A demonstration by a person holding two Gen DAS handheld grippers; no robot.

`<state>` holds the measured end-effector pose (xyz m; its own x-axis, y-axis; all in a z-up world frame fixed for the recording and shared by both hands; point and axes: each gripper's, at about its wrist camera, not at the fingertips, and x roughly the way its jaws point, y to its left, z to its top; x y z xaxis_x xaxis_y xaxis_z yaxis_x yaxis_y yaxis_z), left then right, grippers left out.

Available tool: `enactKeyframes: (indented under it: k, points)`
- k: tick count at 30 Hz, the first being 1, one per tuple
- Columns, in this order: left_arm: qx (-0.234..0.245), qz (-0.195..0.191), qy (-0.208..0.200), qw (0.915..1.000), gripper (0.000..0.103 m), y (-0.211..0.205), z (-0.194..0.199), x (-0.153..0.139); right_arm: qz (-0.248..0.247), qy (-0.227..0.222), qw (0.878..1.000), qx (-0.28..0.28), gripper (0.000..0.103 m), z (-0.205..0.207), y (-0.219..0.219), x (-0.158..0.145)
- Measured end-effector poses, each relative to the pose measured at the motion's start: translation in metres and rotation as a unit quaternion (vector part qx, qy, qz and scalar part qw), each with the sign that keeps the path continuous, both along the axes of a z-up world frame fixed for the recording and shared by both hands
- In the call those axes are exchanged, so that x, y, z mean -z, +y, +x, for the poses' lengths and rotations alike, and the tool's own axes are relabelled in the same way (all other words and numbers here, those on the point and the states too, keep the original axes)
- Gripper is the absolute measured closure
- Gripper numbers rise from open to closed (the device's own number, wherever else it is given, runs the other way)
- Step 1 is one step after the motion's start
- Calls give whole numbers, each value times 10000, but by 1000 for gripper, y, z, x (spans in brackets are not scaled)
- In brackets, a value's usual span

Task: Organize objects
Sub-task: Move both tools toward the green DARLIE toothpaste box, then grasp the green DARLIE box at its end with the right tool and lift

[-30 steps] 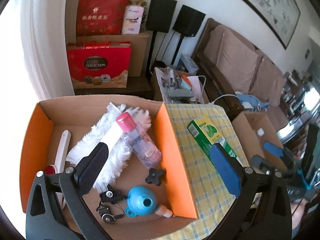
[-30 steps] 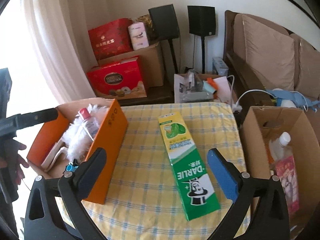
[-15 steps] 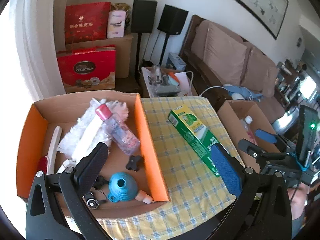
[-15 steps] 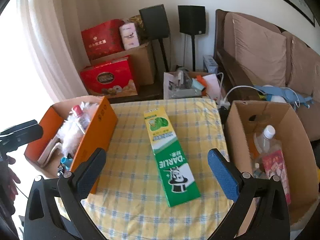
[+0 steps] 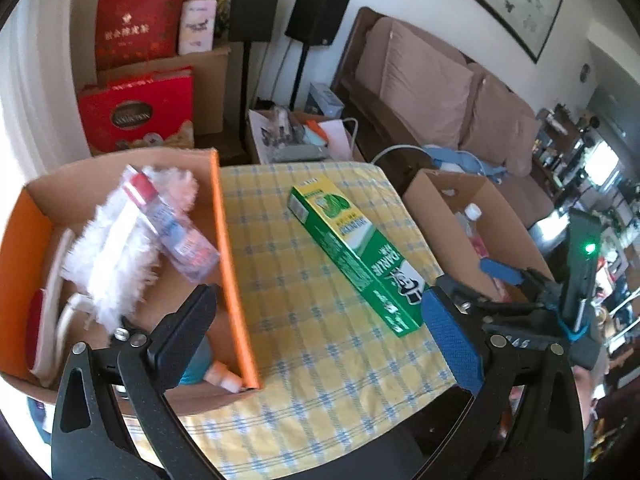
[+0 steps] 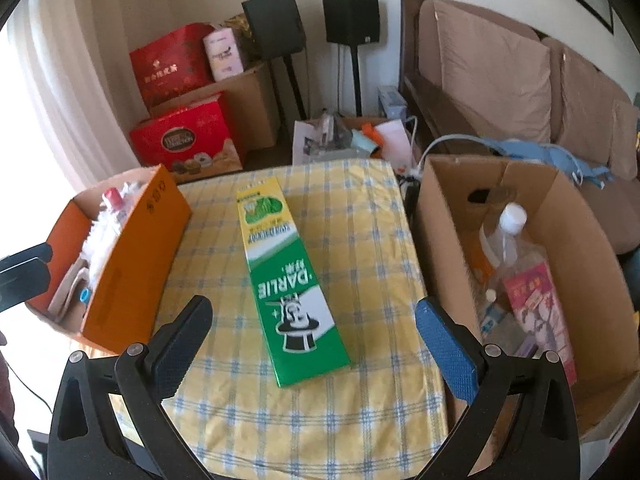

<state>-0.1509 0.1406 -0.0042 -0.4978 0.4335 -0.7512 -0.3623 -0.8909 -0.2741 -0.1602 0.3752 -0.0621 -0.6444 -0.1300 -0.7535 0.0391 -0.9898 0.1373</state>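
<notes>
- Right gripper (image 6: 312, 344) hangs wide open and empty; the toothpaste box (image 6: 286, 280) lies at 12 o'clock on the checked tablecloth (image 6: 360, 240).
- Left gripper (image 5: 316, 332) is likewise spread, holding nothing.
- Best to straddle the box's narrow width mid-length, then close squarely.

On the checked table (image 6: 360, 240) lay one green toothpaste box (image 6: 288, 276). Two cardboard boxes flanked it: one orange box (image 6: 140, 256) and one brown box (image 6: 568, 240). Beyond the table stood two black speakers (image 6: 276, 24) and two red gift bags (image 6: 172, 64).
</notes>
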Motion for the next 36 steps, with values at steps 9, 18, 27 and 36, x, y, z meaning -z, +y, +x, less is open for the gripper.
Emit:
enactKeyframes:
  k: [9, 18, 27, 36]
  points:
    - [258, 70, -281, 9992, 1, 41, 3, 32, -51, -72, 9998, -187, 0, 2, -8, 34]
    - [314, 92, -542, 9980, 1, 59, 0, 53, -331, 17, 9992, -243, 4, -3, 0, 53]
    - [288, -221, -347, 9987, 1, 73, -3, 58, -423, 67, 9985, -333, 18, -8, -3, 66]
    - [320, 113, -796, 9963, 1, 83, -12, 78, -691, -59, 9972, -298, 37, -8, 5, 69]
